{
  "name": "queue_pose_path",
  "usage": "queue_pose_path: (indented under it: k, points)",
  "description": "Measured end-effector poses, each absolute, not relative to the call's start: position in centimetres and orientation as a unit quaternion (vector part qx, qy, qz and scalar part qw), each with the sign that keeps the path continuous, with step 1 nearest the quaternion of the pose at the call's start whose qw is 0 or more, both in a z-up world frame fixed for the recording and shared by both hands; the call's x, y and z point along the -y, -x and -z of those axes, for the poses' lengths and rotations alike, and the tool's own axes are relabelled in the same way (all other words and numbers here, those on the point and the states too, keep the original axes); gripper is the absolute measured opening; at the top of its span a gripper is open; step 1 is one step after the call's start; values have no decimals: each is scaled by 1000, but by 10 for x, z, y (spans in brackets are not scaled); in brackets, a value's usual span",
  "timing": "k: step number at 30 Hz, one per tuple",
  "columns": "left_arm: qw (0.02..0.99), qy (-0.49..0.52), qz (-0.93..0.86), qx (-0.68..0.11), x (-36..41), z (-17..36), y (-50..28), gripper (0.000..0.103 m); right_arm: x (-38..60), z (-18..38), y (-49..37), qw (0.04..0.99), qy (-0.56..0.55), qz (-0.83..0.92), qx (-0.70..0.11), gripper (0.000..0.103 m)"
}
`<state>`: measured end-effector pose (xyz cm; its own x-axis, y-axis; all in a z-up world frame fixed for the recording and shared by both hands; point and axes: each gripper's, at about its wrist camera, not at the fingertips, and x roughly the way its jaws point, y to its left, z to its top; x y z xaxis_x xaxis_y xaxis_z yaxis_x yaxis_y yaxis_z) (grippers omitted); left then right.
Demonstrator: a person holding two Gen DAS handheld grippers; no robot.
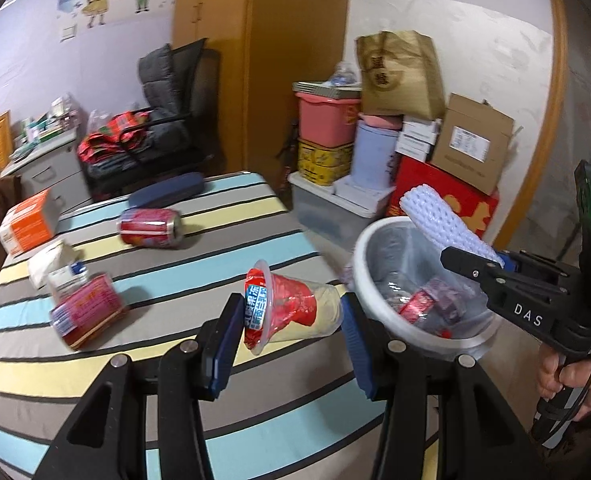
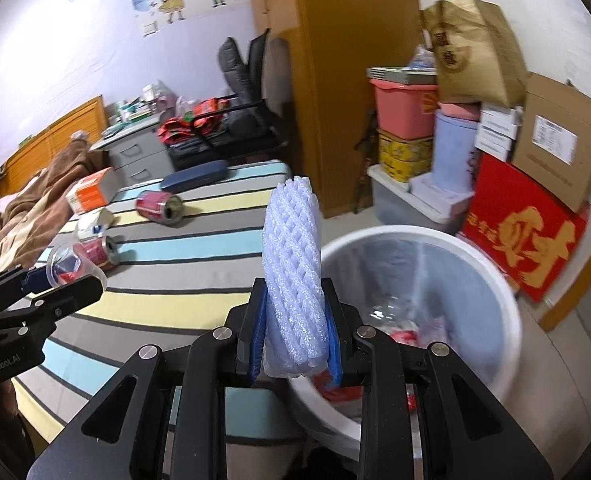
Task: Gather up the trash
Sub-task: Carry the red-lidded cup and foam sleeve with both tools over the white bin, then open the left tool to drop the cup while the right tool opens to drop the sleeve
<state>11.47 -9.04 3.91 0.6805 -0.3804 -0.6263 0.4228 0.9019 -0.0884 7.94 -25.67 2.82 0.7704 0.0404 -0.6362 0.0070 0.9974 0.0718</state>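
Observation:
My left gripper (image 1: 291, 320) is shut on a clear plastic cup (image 1: 295, 312) with red wrappers inside, held above the striped bed near its edge. It also shows in the right wrist view (image 2: 71, 266). My right gripper (image 2: 295, 336) is shut on a white foam net sleeve (image 2: 293, 272), held upright just left of the white trash bin (image 2: 507, 292). The bin (image 1: 365, 240) has a clear liner and holds wrappers and plastic. In the left wrist view the foam sleeve (image 1: 435, 220) hangs over the bin's rim.
On the striped bed (image 1: 175, 280) lie a red can (image 1: 151, 226), a second can (image 1: 87, 312), a tissue pack (image 1: 51, 264), an orange box (image 1: 27, 226) and a dark blue case (image 1: 167, 194). Stacked boxes and tubs (image 1: 415, 140) stand behind the bin.

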Motion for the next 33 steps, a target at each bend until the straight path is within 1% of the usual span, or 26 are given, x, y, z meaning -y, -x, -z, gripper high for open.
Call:
queue_pose_path:
  k: [12,22,30,33]
  points:
    - [898,-56,273,-340,155,-37,-121,51,303,-17,-67,931,-58,46,-357,26]
    - [876,-67,313,-361,206,-25,-135,51,333,-1,-68,914,-65,81,-393,26]
    - [867,-70,327,-370,228,-18,-140,51,343,9,-74,902,-66,83,-419,26]
    - [866,-70,329,-369,231,-18,-142,52,347,10,-75,900,-73,78,-422,28]
